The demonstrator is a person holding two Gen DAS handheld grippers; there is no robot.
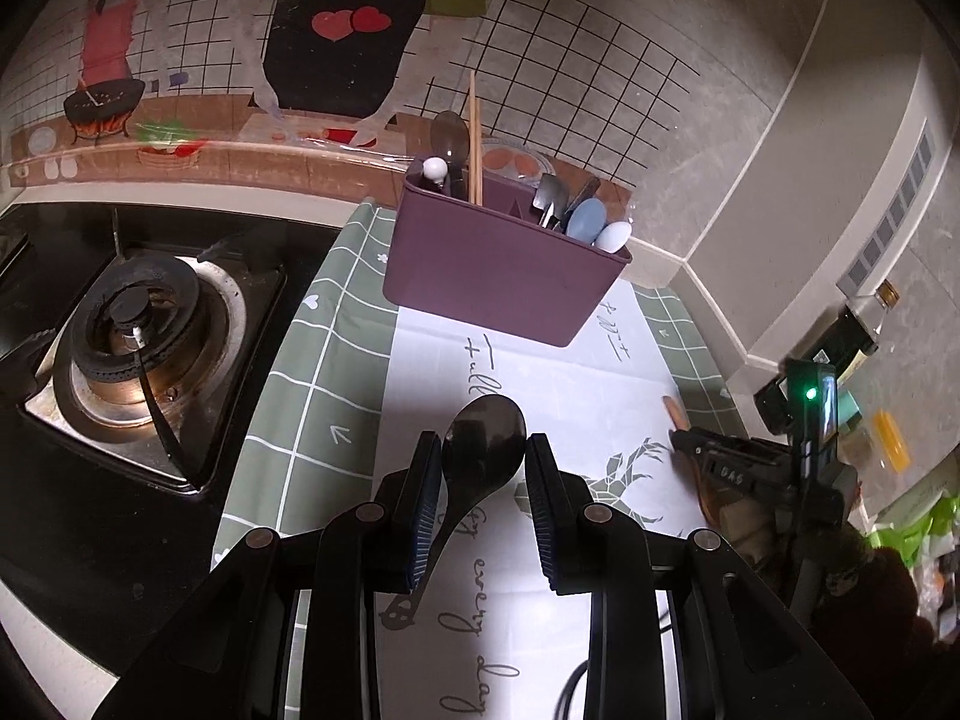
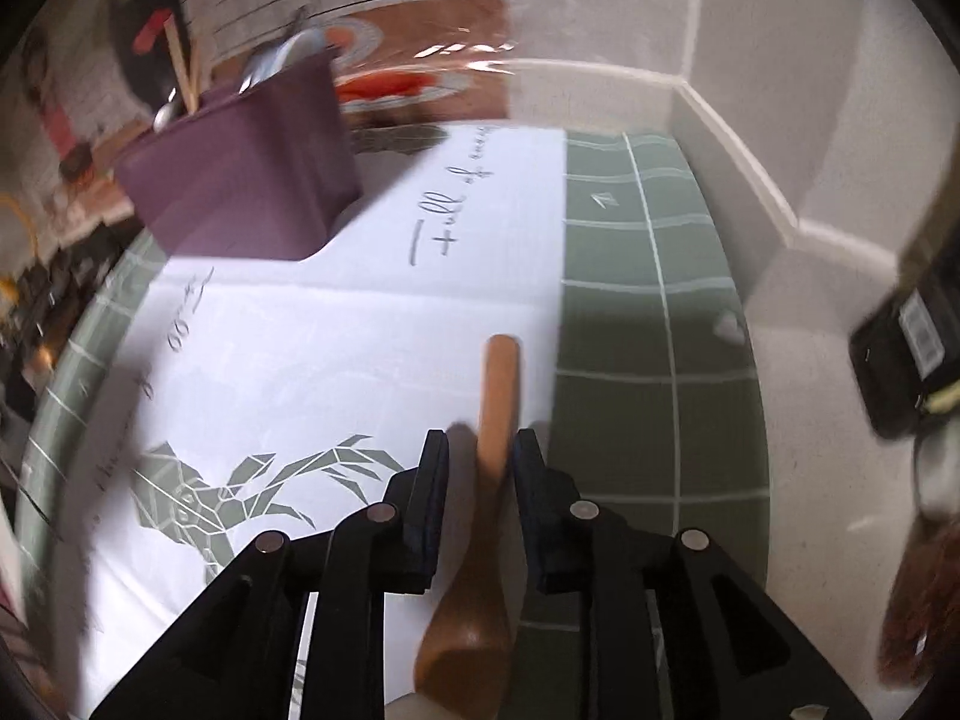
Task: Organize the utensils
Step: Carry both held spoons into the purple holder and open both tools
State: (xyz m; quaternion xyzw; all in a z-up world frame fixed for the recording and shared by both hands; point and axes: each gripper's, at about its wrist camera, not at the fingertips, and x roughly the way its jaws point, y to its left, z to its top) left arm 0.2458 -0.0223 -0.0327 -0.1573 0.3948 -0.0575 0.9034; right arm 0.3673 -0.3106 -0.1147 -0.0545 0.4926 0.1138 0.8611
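left gripper: pads clamp dark spoon, bowl up-frame, handle running down toward lower left | right gripper: jaws narrow, straddling wooden spoon on the mat, contact unclear; handle tip up-frame, bowl at bottom edge | purple holder: upper centre, left view; utensils upright inside

Two grippers: left gripper, right gripper. One purple utensil caddy at twelve o'clock. One dark spoon; one wooden spoon. One pair of chopsticks in the caddy. One gas burner at nine o'clock. One bottle at three o'clock.
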